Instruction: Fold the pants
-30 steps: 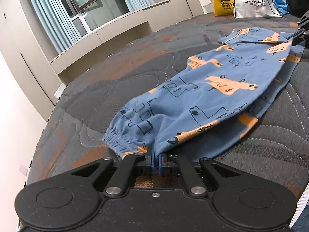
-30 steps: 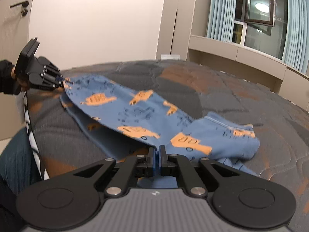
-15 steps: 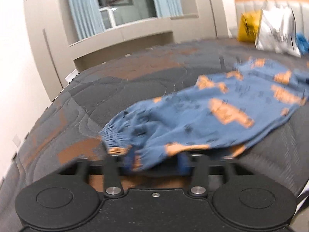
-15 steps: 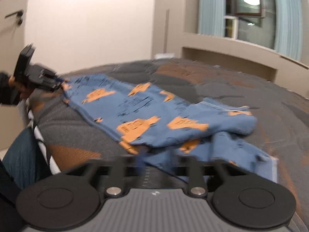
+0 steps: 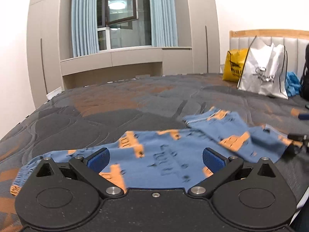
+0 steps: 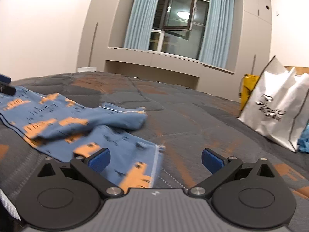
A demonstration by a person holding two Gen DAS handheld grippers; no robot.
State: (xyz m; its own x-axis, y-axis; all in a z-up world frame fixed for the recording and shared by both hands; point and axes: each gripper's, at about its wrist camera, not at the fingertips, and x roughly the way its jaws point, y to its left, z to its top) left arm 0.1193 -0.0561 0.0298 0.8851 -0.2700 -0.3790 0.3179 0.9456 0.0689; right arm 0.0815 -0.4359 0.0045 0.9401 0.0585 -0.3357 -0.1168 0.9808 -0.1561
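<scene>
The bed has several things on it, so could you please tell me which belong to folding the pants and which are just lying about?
Part of the job:
- blue pants with orange print, lying on the mattress
- left gripper, jaws opening
- right gripper, jaws opening

Just lying about:
- white shopping bag
- yellow bag
- blue bundle beside them

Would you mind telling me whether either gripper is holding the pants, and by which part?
Nothing is held: the left gripper and right gripper are opening, clear of the pants.
</scene>
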